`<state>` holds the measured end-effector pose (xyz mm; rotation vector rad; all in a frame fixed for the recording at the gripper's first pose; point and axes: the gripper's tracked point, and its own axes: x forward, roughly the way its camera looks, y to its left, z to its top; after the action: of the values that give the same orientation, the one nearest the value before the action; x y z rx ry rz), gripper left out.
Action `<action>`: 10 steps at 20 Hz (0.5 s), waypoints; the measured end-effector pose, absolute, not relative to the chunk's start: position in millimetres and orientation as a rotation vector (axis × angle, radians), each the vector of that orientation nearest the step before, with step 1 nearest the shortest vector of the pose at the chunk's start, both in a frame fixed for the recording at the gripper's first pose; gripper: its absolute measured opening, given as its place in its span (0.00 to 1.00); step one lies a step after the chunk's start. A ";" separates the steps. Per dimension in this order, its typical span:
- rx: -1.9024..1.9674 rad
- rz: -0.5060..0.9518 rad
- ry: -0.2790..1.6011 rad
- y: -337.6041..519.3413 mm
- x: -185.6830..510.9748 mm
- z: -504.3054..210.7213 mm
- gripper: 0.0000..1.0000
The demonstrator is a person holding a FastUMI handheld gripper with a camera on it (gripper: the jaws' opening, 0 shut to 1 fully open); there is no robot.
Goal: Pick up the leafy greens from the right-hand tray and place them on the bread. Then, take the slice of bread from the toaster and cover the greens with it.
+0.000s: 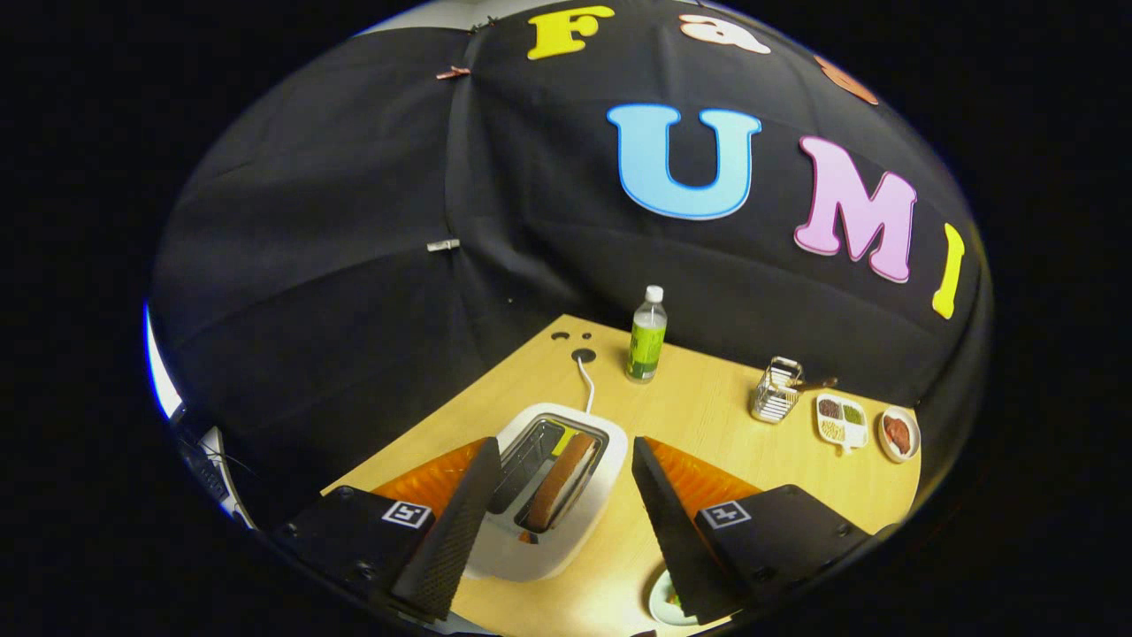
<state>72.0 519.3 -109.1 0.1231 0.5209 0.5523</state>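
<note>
Bread slice (563,479), brown-crusted, standing upright in the right slot of a white rectangular two-slot toaster (601,478), sitting between the fingers. Gripper (559,504) hovering wide open over it, gripping nothing. White cord (587,387) running from the toaster into a tabletop (707,416) hole. Beyond: green-labelled clear bottle (647,336), wire rack (776,390), white divided tray (842,420), small dish (899,434). White plate (661,602) peeking beside the right finger.

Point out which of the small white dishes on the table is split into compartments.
The rectangular dish beside the wire holder; it has separate sections, unlike the round dish next to it. The gripper is open above the toaster.
</note>
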 end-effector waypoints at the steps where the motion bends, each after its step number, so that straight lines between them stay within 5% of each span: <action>1: 0.121 0.536 0.549 524.7 74.4 -118.3 0.93; 3: 0.130 0.483 0.594 530.4 85.2 -135.7 0.90; 10: 0.174 0.388 0.720 543.1 90.3 -169.2 0.44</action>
<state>90.3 543.1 -169.2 0.1743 0.7195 0.3876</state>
